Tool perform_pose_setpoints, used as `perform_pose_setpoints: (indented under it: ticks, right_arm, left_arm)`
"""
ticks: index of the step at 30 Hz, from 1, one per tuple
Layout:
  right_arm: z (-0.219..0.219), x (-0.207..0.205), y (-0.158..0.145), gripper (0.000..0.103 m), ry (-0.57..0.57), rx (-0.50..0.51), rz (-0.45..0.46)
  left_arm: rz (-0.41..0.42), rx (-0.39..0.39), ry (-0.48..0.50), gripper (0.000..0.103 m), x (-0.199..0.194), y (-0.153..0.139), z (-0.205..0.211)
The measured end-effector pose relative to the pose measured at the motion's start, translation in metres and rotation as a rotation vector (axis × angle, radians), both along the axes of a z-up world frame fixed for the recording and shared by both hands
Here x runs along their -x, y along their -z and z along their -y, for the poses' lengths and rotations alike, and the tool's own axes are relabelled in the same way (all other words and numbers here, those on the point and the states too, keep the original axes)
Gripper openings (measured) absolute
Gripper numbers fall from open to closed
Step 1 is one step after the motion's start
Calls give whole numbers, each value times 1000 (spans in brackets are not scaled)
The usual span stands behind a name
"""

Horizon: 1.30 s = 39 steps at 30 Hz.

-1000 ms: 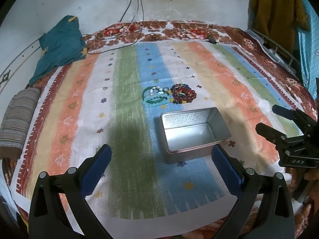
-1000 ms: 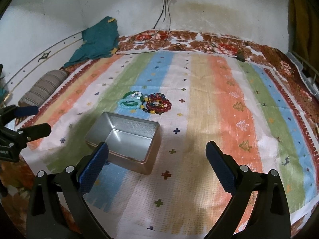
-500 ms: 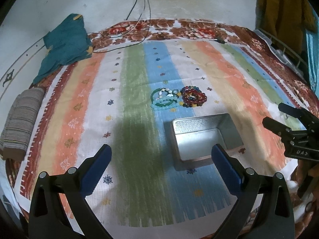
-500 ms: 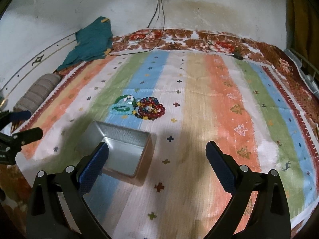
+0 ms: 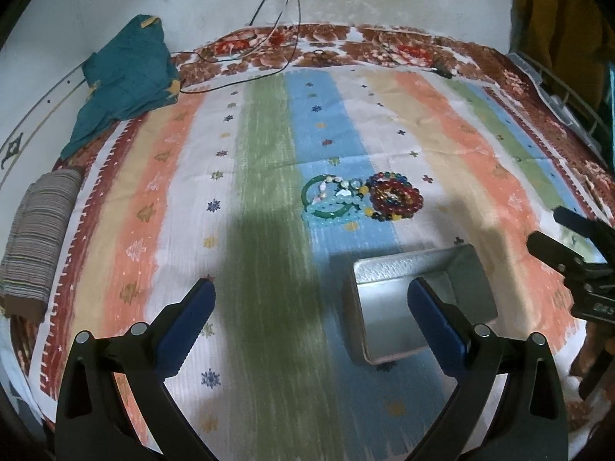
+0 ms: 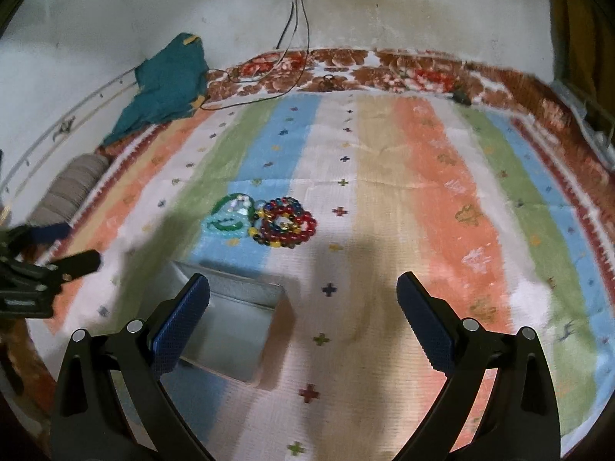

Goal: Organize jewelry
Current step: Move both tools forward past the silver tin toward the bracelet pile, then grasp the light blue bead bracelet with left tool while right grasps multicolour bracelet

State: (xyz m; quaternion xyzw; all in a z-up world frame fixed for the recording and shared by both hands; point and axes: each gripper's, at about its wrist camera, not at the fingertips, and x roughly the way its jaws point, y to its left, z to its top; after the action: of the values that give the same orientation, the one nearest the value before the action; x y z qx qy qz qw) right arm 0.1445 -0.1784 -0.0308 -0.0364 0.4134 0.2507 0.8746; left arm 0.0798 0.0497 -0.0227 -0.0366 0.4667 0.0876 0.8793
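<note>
Approach stage of sorting jewelry into a tin; nothing appears to be packed yet. The left tool (image 5: 309,303) and the right tool (image 6: 303,299) each hang above a bed covered by a striped cloth (image 5: 453,142), their blue ribbed pads spread wide apart and holding nothing. The tin (image 5: 413,269) is an open rectangular box of dull grey metal with rounded corners and a stippled inner wall, and what shows of its inside is bare. It lies just below the right pad of the left tool, and under the left pad of the right tool (image 6: 246,330).

The jewelry lies ahead of both tools, beyond the tin and apart from it, in two touching heaps. The green bracelets (image 5: 332,201) are smooth rings and strings of pale round beads. The red bead string (image 5: 396,196), coiled in a flat disc, mixes glossy red, blue and yellow beads.

Judged next move: carry one tool forward over the tin, lower it on a single heap, and close the pads on a strand. Round, slick beads will probably roll or slip, and the touching heaps may drag together.
</note>
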Motion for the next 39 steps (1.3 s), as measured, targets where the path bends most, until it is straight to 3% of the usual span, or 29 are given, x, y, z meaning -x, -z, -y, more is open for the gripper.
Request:
perform_pose_setpoints:
  ticks: [4, 15, 39]
  right_arm:
    - [-8, -4, 0, 99, -9, 49, 37]
    - [-23, -29, 10, 99, -12, 44, 5]
    - [-62, -80, 47, 99, -16, 141, -40]
  left_arm:
    - [-20, 20, -8, 97, -12, 5, -7]
    - [-64, 56, -65, 97, -41, 25, -29]
    - [-146, -3, -35, 93, -108, 75, -31]
